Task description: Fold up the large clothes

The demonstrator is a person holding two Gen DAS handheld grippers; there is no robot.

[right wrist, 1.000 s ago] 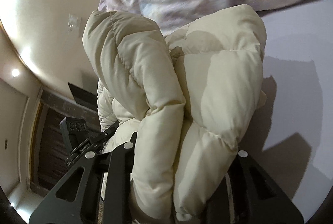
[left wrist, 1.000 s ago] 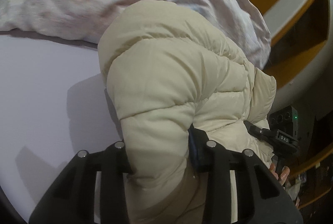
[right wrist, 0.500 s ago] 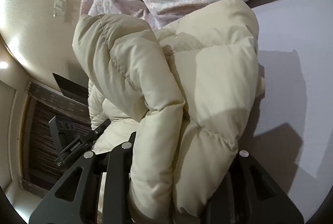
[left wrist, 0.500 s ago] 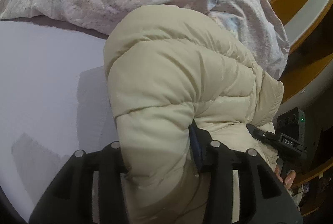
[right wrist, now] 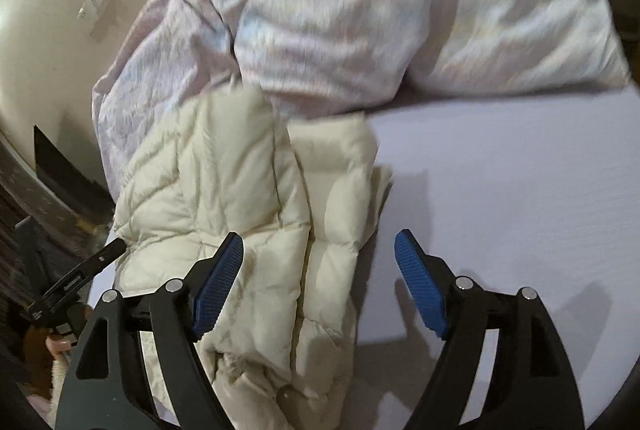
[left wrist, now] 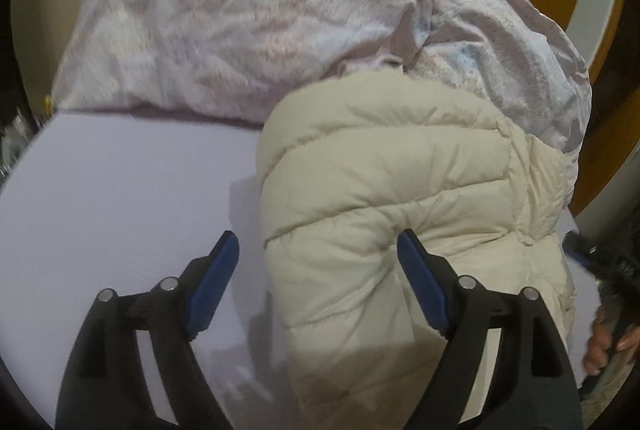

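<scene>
A cream puffy quilted jacket [left wrist: 404, 198] lies folded in a bundle on the lavender bed sheet [left wrist: 120, 198]. My left gripper [left wrist: 318, 258] is open, its blue pads wide apart; the jacket's near fold sits between them against the right pad [left wrist: 420, 290]. In the right wrist view the jacket [right wrist: 240, 198] lies flatter on the sheet [right wrist: 500, 190]. My right gripper [right wrist: 319, 262] is open, with the jacket's edge below and between its fingers, nothing clamped.
A crumpled pale floral duvet [left wrist: 280, 30] is heaped just behind the jacket, also in the right wrist view [right wrist: 360, 10]. A wooden bed frame [left wrist: 608, 78] runs at the right. The other gripper's handle [right wrist: 76, 278] shows at lower left, near a beige wall with a switch [right wrist: 94, 4].
Both grippers opened and let go of the jacket, which dropped onto the sheet. Both have drawn back a little from it.
</scene>
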